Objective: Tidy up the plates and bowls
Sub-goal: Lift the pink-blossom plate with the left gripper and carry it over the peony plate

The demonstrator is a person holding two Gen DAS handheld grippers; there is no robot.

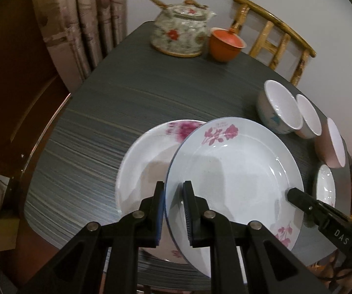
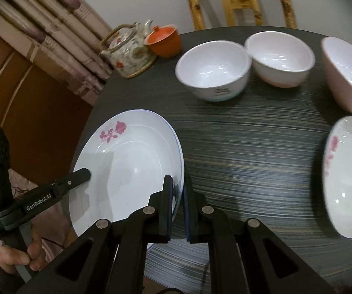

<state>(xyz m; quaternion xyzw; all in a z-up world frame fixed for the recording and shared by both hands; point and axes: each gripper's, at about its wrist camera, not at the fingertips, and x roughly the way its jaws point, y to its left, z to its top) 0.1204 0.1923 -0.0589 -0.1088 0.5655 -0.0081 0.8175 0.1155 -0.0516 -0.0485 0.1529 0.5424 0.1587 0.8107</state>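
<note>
Now, table [image 1: 126,103]: dark and striped, carrying all the crockery. Plates sit toward the near side and bowls to the right, so each kind already has its own zone.
Chair [image 1: 274,41]: bamboo, tucked in at the far edge and out of play.
Blue-rimmed plate [image 1: 237,166]: this is the one in hand. It is rose-printed and tilted, with its left edge overlapping the plate below and its near edge past the table's rim. It is carried from both sides, likely because a wide, shallow dish would swing if held at one point.
Peony plate [image 1: 146,161]: flat on the table and half covered by the held one. By my read it is the base of the plate stack.
Small plate [image 2: 347,178]: alone at the right edge, well apart, probably next for the stack.
Teapot [image 1: 180,31]: parked at the far corner, touching nothing in play.
Bowls: white one [image 2: 212,71] touching its neighbour [image 2: 279,56], and a pink one [image 2: 347,73] just beside them. They are lined up but not yet nested.
Lidded orange cup [image 1: 225,44]: snug against the teapot.
Left gripper [image 1: 173,213]: clamped on the blue-rimmed plate's near-left rim, one pad above and one below.
Right gripper [image 2: 177,208]: pinching the opposite rim the same way, which keeps the plate from tipping.
</note>
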